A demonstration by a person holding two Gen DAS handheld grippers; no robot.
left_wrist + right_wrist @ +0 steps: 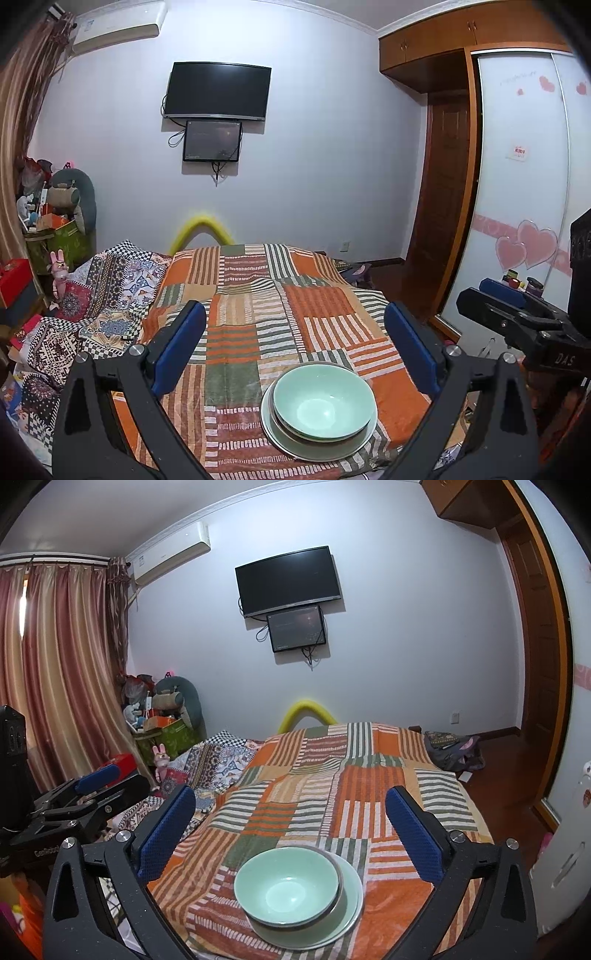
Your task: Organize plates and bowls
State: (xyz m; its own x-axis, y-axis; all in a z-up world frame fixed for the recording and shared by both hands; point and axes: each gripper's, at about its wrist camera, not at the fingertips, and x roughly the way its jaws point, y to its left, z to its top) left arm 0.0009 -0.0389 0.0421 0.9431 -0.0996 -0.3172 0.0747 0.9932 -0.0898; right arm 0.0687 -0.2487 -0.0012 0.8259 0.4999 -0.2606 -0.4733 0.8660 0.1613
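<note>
A pale green bowl (323,400) sits nested in a second bowl on a pale green plate (280,434), stacked near the front edge of the striped patchwork cloth (258,295). The same bowl (288,884) and plate (351,904) show in the right wrist view. My left gripper (295,343) is open and empty, held above and just behind the stack. My right gripper (291,823) is open and empty, also above and behind the stack. The right gripper shows at the right of the left view (506,306); the left gripper shows at the left of the right view (92,786).
The cloth (332,775) covers a table. A patterned quilt (92,314) lies to its left. Boxes and toys (55,229) pile in the left corner. A wardrobe with sliding doors (517,184) stands at right. A TV (218,90) hangs on the far wall.
</note>
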